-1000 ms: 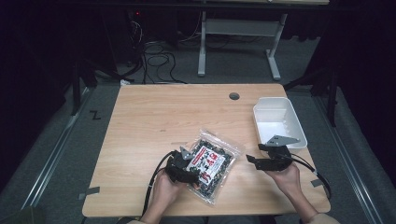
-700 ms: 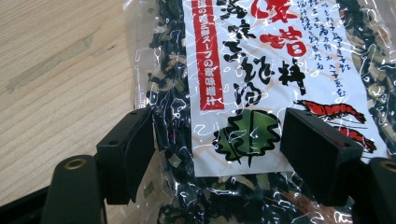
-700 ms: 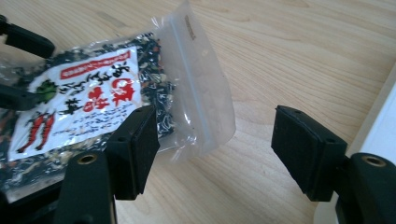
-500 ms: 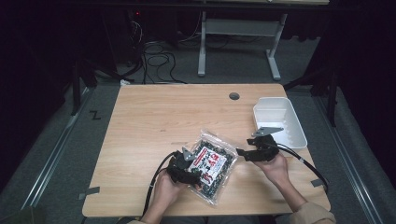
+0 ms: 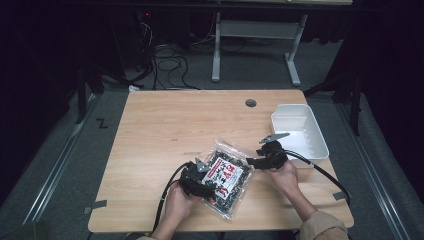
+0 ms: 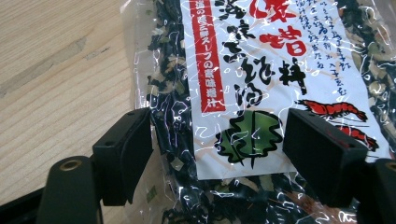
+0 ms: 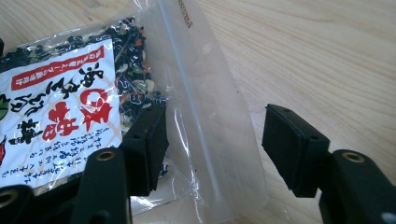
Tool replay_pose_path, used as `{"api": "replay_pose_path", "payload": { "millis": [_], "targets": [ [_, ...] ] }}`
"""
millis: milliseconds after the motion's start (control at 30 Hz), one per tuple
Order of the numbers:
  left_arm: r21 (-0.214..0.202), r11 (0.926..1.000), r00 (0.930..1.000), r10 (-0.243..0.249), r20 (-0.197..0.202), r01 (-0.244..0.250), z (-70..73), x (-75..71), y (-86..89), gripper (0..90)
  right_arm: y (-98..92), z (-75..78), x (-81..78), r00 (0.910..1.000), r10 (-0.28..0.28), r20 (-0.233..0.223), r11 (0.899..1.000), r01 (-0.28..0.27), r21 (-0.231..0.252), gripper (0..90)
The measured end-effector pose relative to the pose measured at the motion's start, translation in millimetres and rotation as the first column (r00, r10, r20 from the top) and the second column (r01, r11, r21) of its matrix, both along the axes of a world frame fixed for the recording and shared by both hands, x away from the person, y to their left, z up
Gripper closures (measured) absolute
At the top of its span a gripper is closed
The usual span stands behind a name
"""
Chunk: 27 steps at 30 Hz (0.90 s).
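Observation:
A clear plastic bag (image 5: 229, 176) of dark dried flakes, with a white label in red characters, lies flat near the table's front edge. My left gripper (image 5: 208, 184) reaches over its left end. In the left gripper view the bag (image 6: 252, 70) lies between the two black jaws of the left gripper (image 6: 217, 135), which have just been opening and stand apart without pressing it. My right gripper (image 5: 250, 161) is at the bag's right end. In the right gripper view its jaws (image 7: 217, 126) have just been closing and straddle the bag's clear sealed strip (image 7: 205, 116), with a gap still at the right pad.
A white empty tray (image 5: 315, 145) stands at the table's right edge, just behind the right hand. A round cable hole (image 5: 250, 103) lies at the back. Bare wood (image 5: 165, 130) stretches left and behind the bag. Cables trail from both grippers toward the front edge.
The right gripper has moved left from beside the tray to the bag's right end. The left hand has stayed at the bag's left end.

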<state>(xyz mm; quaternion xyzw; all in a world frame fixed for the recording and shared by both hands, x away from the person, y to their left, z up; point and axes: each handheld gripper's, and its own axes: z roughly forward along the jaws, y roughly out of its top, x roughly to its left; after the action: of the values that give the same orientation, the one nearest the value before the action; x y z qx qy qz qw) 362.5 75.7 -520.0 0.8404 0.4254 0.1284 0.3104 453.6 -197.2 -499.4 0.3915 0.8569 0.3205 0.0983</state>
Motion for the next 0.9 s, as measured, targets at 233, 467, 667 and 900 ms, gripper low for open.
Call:
{"api": "replay_pose_path", "payload": {
  "millis": [233,467,667,900],
  "targets": [
    [0.008,1.0000,1.0000,0.005,-0.004,-0.005,0.2,1.4,0.1,21.3,-0.1,-4.1,1.3,0.9972,0.037,-0.065,0.999,-0.035,0.030,56.7],
    [0.004,0.9995,0.9993,0.031,-0.022,-0.031,-0.4,5.1,4.1,19.3,-5.0,-0.6,-1.4,0.9943,0.061,-0.087,0.996,-0.055,0.065,71.6],
    [-0.018,0.9992,0.9988,0.034,-0.034,-0.035,-2.2,7.6,6.6,18.4,-3.5,-3.0,-1.6,0.9934,0.057,-0.100,0.997,-0.051,0.058,64.7],
    [-0.014,0.9995,0.9993,0.028,-0.025,-0.029,-2.2,7.2,6.3,18.4,2.2,-13.2,7.2,0.9911,0.031,-0.129,0.995,-0.018,0.096,62.3]
  ]
}}
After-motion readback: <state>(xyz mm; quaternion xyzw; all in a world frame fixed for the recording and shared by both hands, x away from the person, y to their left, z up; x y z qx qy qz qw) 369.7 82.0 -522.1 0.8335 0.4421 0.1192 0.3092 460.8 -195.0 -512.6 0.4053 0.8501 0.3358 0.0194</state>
